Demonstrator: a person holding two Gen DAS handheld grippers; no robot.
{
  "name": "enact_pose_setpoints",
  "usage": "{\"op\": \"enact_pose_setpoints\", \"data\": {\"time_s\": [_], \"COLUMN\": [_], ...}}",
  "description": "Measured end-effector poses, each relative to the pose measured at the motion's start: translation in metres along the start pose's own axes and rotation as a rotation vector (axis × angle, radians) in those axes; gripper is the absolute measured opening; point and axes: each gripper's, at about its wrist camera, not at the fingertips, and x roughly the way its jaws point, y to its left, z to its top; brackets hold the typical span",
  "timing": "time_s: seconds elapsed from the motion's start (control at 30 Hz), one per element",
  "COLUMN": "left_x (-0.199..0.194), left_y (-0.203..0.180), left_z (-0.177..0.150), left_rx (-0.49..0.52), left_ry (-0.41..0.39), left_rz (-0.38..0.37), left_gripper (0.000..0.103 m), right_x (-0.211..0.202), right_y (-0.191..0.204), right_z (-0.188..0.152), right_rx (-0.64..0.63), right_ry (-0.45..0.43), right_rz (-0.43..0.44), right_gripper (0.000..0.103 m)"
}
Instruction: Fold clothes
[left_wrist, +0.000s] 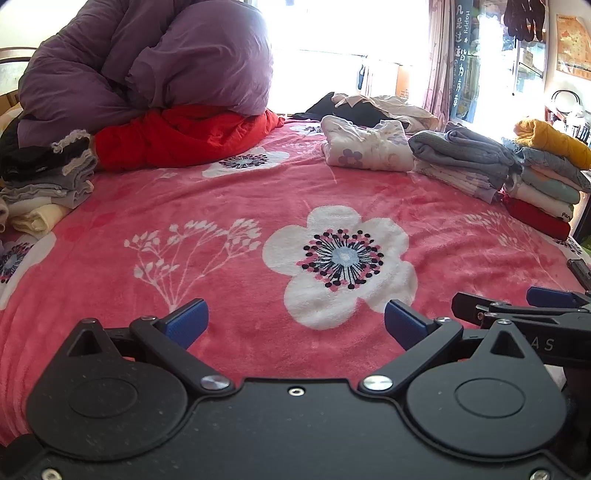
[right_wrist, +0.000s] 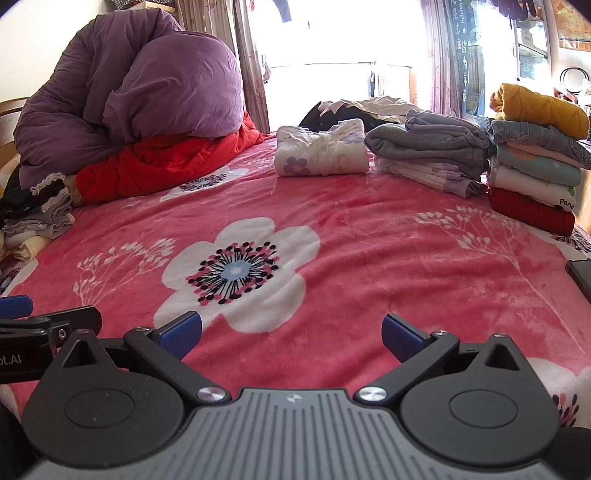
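Note:
Both grippers hover low over a pink flowered blanket (left_wrist: 229, 199) on a bed. My left gripper (left_wrist: 295, 323) is open and empty. My right gripper (right_wrist: 291, 334) is open and empty, just right of the left one; it shows in the left wrist view (left_wrist: 517, 306). A folded white flowered garment (left_wrist: 365, 146) (right_wrist: 321, 153) lies far ahead. Right of it stand a folded grey stack (right_wrist: 428, 147) and a taller stack topped by a yellow knit (right_wrist: 535, 107). Unfolded beige and black clothes (right_wrist: 369, 107) lie at the far edge.
A purple duvet (left_wrist: 147, 62) and a red quilt (left_wrist: 184, 133) are heaped at the far left. A small folded pile (left_wrist: 40, 184) sits at the left edge. A dark flat object (right_wrist: 581, 275) lies at the right edge. A bright window is behind.

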Motion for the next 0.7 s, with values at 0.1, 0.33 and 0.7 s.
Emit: {"op": "enact_pose_setpoints", "data": {"time_s": [0.1,0.33,0.7], "left_x": [-0.0005,-0.0005,0.0011], "left_y": [0.0006,0.0002,0.0019], "left_z": [-0.0004,-0.0012,-0.0013], "left_rx": [-0.003,-0.004,-0.006], "left_ry": [0.001,0.003,0.008], "left_rz": [-0.001,-0.003,-0.005], "left_gripper": [0.103,0.103,0.103], "right_x": [0.0003,0.0006,0.0011], "right_y": [0.0001,0.0002,-0.0001], "right_z": [-0.0002,-0.0003,-0.0002], "right_rx": [0.0,-0.002,0.0], "right_ry": [0.002,0.004,0.007], "right_rz": [0.0,0.0,0.001], "right_gripper": [0.103,0.103,0.103]}}
